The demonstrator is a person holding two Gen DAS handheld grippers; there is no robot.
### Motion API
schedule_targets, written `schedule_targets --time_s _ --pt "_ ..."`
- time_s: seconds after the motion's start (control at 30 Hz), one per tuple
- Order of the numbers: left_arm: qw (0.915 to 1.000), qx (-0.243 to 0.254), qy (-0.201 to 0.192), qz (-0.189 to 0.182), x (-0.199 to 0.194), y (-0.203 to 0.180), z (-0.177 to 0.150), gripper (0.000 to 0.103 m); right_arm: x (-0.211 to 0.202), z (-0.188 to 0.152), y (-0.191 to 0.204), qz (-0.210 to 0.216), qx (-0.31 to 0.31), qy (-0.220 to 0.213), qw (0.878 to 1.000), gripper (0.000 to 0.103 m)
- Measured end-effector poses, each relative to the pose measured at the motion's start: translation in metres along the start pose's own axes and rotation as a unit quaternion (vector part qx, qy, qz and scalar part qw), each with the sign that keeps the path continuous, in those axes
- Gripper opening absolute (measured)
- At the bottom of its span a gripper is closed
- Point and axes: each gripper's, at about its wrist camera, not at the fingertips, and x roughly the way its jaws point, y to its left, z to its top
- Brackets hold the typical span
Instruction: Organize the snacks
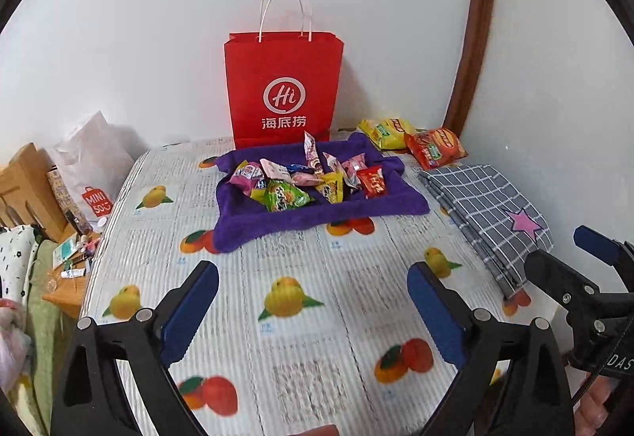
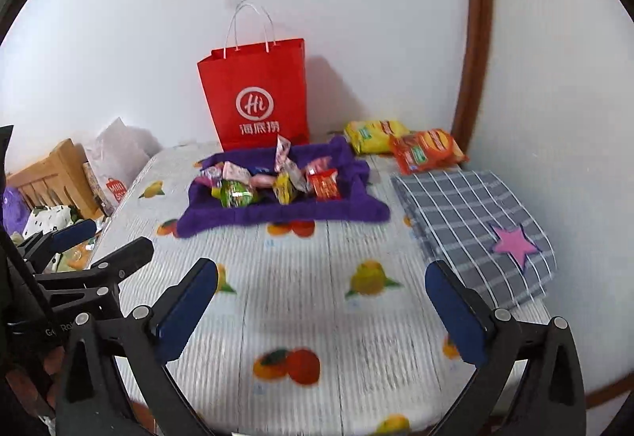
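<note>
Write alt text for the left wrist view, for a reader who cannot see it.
The open left gripper hovers empty over a fruit-print tablecloth, facing a purple cloth tray piled with wrapped snacks. A red paper bag stands behind it against the wall; yellow and orange packets and a folded grey checked cloth lie to the right.

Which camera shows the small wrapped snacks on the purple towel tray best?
The left wrist view: the small wrapped snacks on the purple towel tray appear sharp, and individual wrappers separate clearly. The right wrist view shows the same pile, but smaller and motion-blurred.
</note>
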Motion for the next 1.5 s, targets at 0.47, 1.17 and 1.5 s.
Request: schedule_targets --time_s 0.47,1.17,1.5 --pt "0.9997 0.013 -0.019 0.001 -0.035 -0.018 -0.017 0.097 -0.031 -0.020 -0.007 -0.006 0.019 -0.009 1.000 0.103" --pt "0.9993 -0.001 -0.037 -0.007 -0.058 -0.011 -0.020 0.097 -0.043 -0.022 -0.002 0.000 0.022 -0.017 1.000 0.103" --pt "0.9993 -0.002 -0.035 -0.011 -0.058 -0.011 -0.020 0.097 -0.044 -0.023 0.001 0.002 0.020 -0.018 1.000 0.103"
